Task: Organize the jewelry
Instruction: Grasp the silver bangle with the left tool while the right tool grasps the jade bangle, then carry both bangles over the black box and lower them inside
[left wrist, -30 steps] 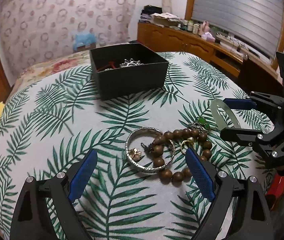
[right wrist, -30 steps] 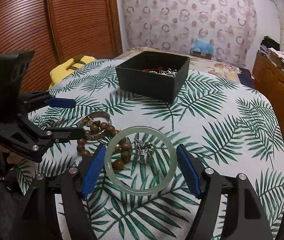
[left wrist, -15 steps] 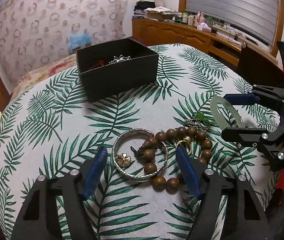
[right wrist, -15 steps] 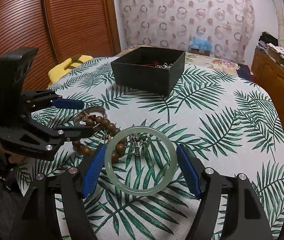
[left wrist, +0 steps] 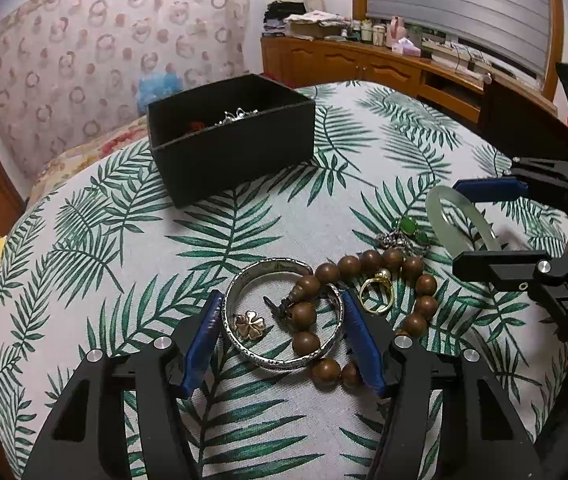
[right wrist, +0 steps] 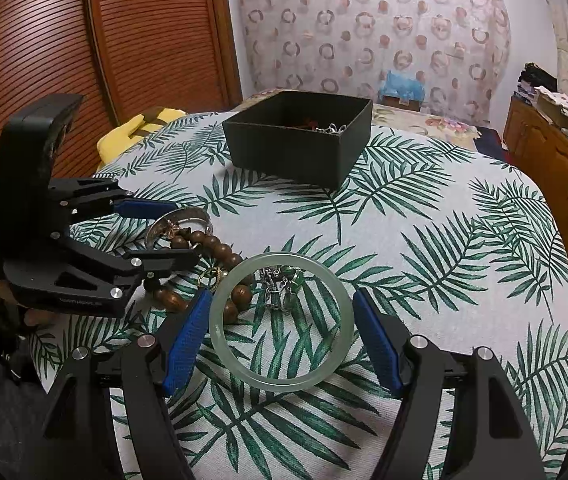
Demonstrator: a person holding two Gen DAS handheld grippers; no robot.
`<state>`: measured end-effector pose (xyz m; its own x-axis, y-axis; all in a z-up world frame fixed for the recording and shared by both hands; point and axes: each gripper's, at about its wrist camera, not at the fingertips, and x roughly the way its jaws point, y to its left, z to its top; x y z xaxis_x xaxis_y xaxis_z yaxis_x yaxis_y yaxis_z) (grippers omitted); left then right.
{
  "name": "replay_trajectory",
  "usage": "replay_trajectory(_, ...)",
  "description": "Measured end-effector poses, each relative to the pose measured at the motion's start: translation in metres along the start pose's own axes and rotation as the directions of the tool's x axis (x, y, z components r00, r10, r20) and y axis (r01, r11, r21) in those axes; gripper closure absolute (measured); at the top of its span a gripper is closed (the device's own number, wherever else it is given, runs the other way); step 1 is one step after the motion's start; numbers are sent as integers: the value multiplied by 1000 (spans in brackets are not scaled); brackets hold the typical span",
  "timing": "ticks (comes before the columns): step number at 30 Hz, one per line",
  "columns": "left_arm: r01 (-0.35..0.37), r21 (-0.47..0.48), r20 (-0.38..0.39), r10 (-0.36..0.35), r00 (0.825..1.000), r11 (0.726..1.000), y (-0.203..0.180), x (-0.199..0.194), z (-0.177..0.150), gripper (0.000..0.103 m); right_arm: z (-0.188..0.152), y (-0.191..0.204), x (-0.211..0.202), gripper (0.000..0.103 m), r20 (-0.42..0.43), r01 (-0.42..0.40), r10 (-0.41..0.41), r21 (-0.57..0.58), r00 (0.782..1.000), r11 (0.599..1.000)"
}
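Observation:
A silver bangle lies on the leaf-print cloth between the fingers of my left gripper, whose blue pads touch or nearly touch its sides. Inside it lies a gold clover charm. A brown bead bracelet overlaps the bangle, with a gold ring inside. A pale green jade bangle lies between the open fingers of my right gripper, touching the left pad. Green-stone silver jewelry lies inside it. The black box holds several pieces.
The round table's leaf-print cloth drops off at the near edges. A yellow cushion sits at the left. A wooden cabinet with clutter stands behind. The left gripper also shows in the right wrist view.
My left gripper moved forward and its fingers narrowed around the silver bangle. My right gripper stays around the jade bangle with little change.

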<state>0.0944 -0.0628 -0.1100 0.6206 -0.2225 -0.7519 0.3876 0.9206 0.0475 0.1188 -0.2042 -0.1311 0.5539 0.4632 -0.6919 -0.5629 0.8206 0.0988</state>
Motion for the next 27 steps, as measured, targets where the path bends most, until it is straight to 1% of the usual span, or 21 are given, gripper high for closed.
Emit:
replay_trajectory(6, 2, -19, 57, 0, 998, 1000, 2, -17, 6, 46, 7, 3, -2, 29, 13, 3, -3, -11, 1000, 1000)
replay_trajectory(12, 2, -35, 97, 2, 995, 999, 6, -28, 14, 46, 20, 4, -5, 29, 38, 16, -14, -33, 999, 999)
replay_trajectory(18, -3, -61, 126, 11, 992, 998, 18, -34, 26, 46, 41, 1, -6, 29, 60, 19, -15, -53, 998, 998)
replay_trajectory(27, -10, -103, 159, 26, 987, 995, 38, -31, 49, 46, 80, -7, 6, 29, 88, 12, -4, -93, 996, 996)
